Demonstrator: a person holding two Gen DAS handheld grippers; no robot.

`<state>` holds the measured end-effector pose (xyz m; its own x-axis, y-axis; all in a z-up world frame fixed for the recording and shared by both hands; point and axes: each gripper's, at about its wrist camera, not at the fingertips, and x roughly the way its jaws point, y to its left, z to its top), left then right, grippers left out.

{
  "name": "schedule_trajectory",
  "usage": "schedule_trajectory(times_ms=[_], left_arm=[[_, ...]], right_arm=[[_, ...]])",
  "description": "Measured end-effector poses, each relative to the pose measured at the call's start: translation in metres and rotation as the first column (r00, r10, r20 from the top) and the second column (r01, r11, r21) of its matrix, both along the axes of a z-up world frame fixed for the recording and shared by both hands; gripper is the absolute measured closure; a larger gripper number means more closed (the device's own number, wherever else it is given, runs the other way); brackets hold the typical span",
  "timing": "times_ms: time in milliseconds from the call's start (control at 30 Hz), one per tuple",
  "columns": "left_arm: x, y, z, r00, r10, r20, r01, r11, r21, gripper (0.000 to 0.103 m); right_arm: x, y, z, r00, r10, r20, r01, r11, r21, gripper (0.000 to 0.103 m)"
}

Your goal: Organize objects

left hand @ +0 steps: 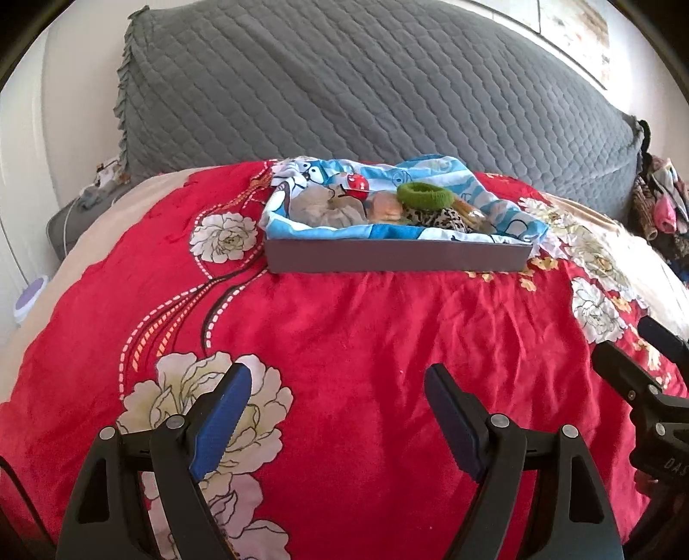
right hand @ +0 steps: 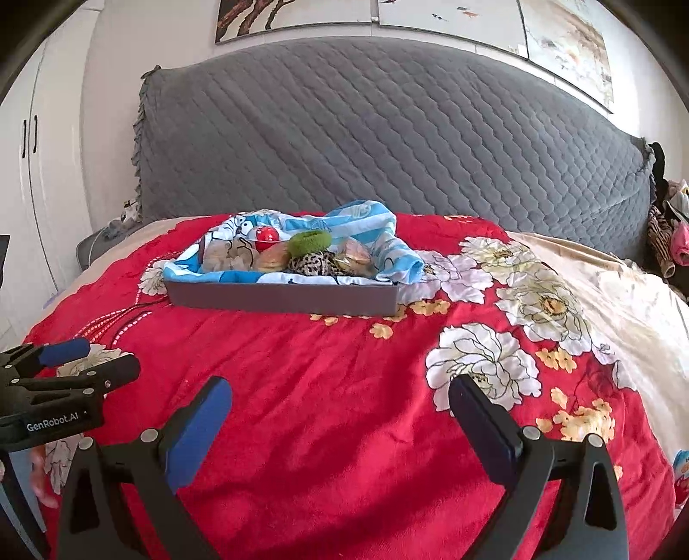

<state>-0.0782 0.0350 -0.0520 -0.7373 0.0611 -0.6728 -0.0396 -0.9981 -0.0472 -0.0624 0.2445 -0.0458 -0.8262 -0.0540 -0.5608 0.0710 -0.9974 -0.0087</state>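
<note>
Both tools hovering empty over the red bedspread [left hand: 344, 327]
Left tool [left hand: 338, 387] and right tool [right hand: 340, 398] are gaping wide; gray tray [left hand: 396, 258] is looking filled, seemingly finishing.

A bed covered by a red floral blanket [right hand: 323, 387] fills a bright bedroom, backed by a tall headboard under a grey quilted cover [right hand: 387, 142]. Framed paintings [right hand: 430, 17] hang on the pale wall above it. White wardrobe doors [right hand: 38, 172] stand past the bed's left edge, and bundled clothes [right hand: 667, 241] hang beyond its right edge.
</note>
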Motion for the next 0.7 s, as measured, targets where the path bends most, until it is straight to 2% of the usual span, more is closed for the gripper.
schedule_trajectory(times_ms=[300,700], left_arm=[[-0.001,0.001,-0.007,1.000,0.009,0.002,-0.009,1.000,-0.011,0.019],[-0.002,-0.001,-0.012,1.000,0.027,0.005,-0.027,1.000,-0.012,0.019]], right_arm=[[0.003,0.001,-0.002,1.000,-0.002,-0.013,0.002,1.000,0.007,0.001],[0.001,0.002,-0.009,1.000,-0.005,0.019,0.005,1.000,0.012,0.001]])
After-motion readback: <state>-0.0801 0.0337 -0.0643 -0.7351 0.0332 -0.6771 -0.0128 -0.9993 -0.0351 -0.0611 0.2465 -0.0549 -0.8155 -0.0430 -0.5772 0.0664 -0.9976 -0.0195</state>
